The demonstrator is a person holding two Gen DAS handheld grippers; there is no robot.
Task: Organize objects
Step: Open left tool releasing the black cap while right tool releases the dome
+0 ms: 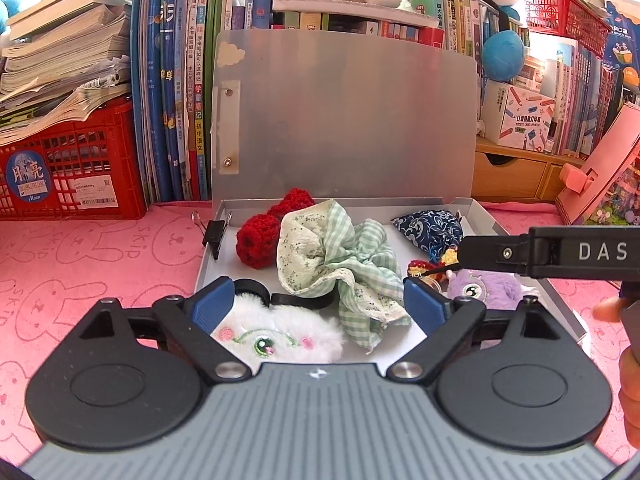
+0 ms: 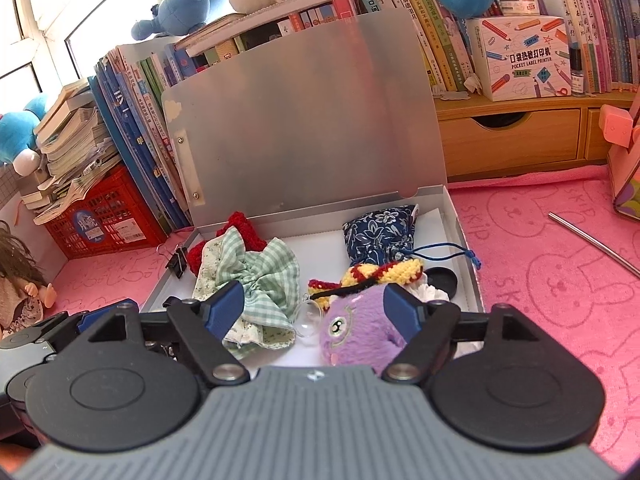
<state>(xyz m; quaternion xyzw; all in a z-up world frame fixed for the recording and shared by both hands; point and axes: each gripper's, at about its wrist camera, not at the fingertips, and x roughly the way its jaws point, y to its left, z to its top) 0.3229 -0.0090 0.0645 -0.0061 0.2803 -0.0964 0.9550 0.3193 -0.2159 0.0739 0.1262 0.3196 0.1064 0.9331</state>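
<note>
Here | left fingers (image 1: 318,300) wide, empty | right fingers (image 2: 314,304) wide, empty | steel straw (image 2: 592,245) right view only

Ahead of fingers: box (image 1: 476,216) crowded, upright lid (image 1: 344,120) blocks far side. Pink mat (image 2: 560,280) right of fingers bare; straw (image 2: 592,244) there.

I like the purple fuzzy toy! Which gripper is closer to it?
Right. The right gripper hangs open right over the purple fuzzy toy, one of its fingers beside it. The left gripper is open over the white fluffy toy, on the box's other side.
</note>
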